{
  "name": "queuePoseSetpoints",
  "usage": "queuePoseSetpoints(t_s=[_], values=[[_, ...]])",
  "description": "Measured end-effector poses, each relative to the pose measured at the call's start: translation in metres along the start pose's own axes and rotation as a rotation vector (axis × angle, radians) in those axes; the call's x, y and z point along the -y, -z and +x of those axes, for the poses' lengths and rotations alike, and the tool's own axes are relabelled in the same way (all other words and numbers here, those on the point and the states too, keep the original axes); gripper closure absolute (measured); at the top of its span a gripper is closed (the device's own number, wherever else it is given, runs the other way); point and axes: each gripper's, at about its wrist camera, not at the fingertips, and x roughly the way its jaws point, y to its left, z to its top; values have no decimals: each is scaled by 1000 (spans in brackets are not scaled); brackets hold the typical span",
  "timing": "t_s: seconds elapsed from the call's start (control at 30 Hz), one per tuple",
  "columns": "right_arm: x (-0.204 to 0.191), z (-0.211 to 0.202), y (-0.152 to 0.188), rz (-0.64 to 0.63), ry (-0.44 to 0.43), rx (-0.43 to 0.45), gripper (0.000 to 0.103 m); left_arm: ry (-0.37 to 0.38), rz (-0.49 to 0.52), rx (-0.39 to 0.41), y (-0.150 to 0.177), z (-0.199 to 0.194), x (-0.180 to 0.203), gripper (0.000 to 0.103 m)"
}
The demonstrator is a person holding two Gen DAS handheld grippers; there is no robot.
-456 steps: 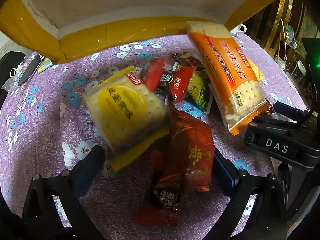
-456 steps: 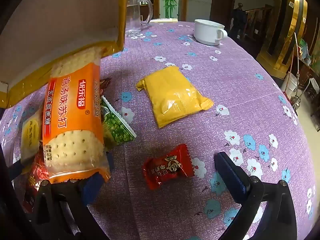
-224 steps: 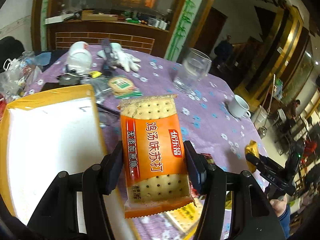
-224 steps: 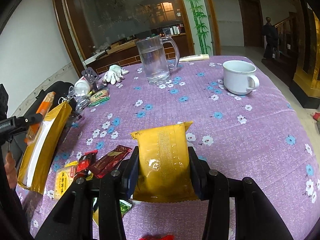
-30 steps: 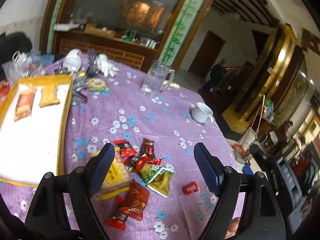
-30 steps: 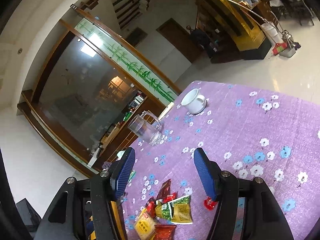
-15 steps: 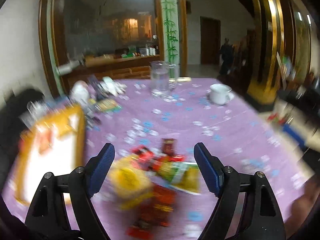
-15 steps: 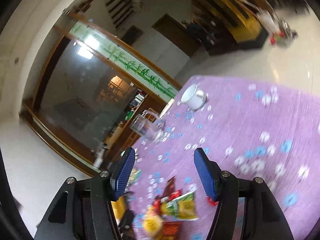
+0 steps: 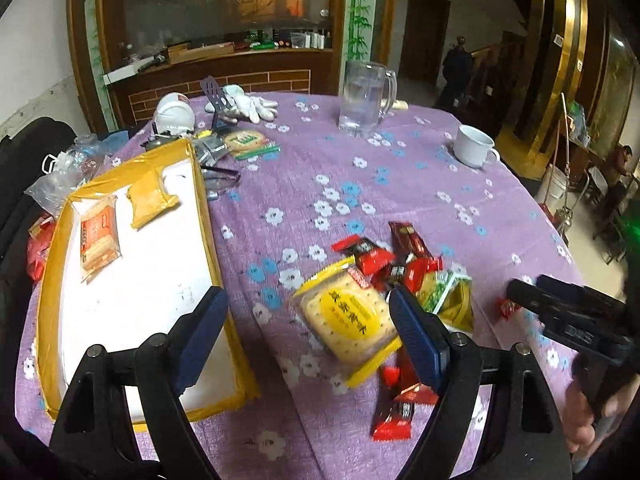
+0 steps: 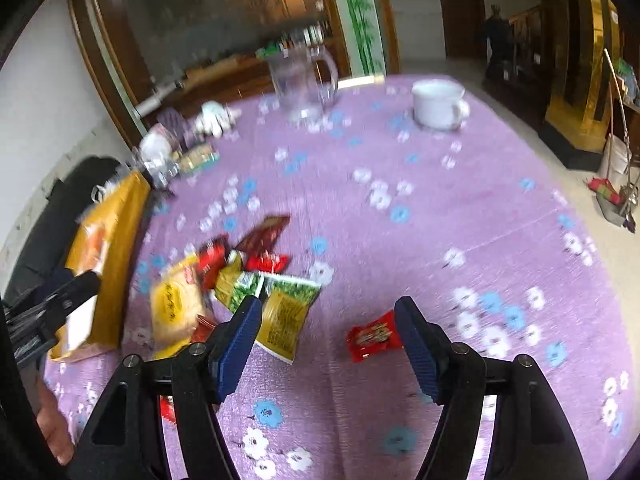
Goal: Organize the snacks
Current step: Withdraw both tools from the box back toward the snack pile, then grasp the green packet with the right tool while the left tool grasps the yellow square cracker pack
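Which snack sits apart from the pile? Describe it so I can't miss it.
On the purple floral tablecloth, look right of the snack pile. The small red candy wrapper lies alone, touching nothing, beside the right tongs' right finger.

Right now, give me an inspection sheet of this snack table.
Surface: round table, purple flowered cloth.
Job's things: yellow-edged tray holds an orange cracker pack and a yellow pack; snack pile beside it on the cloth; one red candy lies apart.
Clutter: glass mug, white cup, white gloves, small items behind the tray.
Grippers: left gripper open, empty; right gripper open, empty, jaws just widened.
Cables: nothing seen.
Surroundings: wooden counter, doorway, people in the distance.
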Motion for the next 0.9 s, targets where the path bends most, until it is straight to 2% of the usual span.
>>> queuePoseSetpoints(t_s=[0.07, 0.17, 0.3, 0.4, 0.43, 0.5, 0.57, 0.67, 0.7, 0.8, 0.9], values=[[-5, 19, -1, 24, -8, -80, 33, 6, -2, -3, -1, 0, -1, 20], [-10, 39, -3, 49, 6, -140, 34, 1, -10, -13, 1, 2, -2, 20], [-20, 57, -3, 14, 37, -197, 35, 31, -57, -59, 0, 12, -13, 20], [-27, 63, -3, -8, 48, -197, 35, 53, -84, -87, 1, 18, -18, 20], [-29, 64, -3, -23, 51, -197, 37, 62, -90, -94, 1, 19, -19, 20], [-34, 66, -3, -55, 14, -207, 59, 93, -111, -110, 1, 21, -20, 20], [-38, 65, -8, -85, -4, -219, 73, 118, -124, -123, 1, 22, -19, 20], [-33, 61, -20, -92, 61, -164, 84, 155, -130, -154, 1, 27, -12, 20], [-28, 61, -25, -75, 47, -156, 89, 160, -132, -166, 1, 30, -9, 20], [-12, 59, -32, -22, -66, -129, 89, 152, -125, -204, 1, 39, -3, 20], [1, 64, -31, 18, -126, -126, 84, 90, -107, -226, 1, 46, 4, 20]])
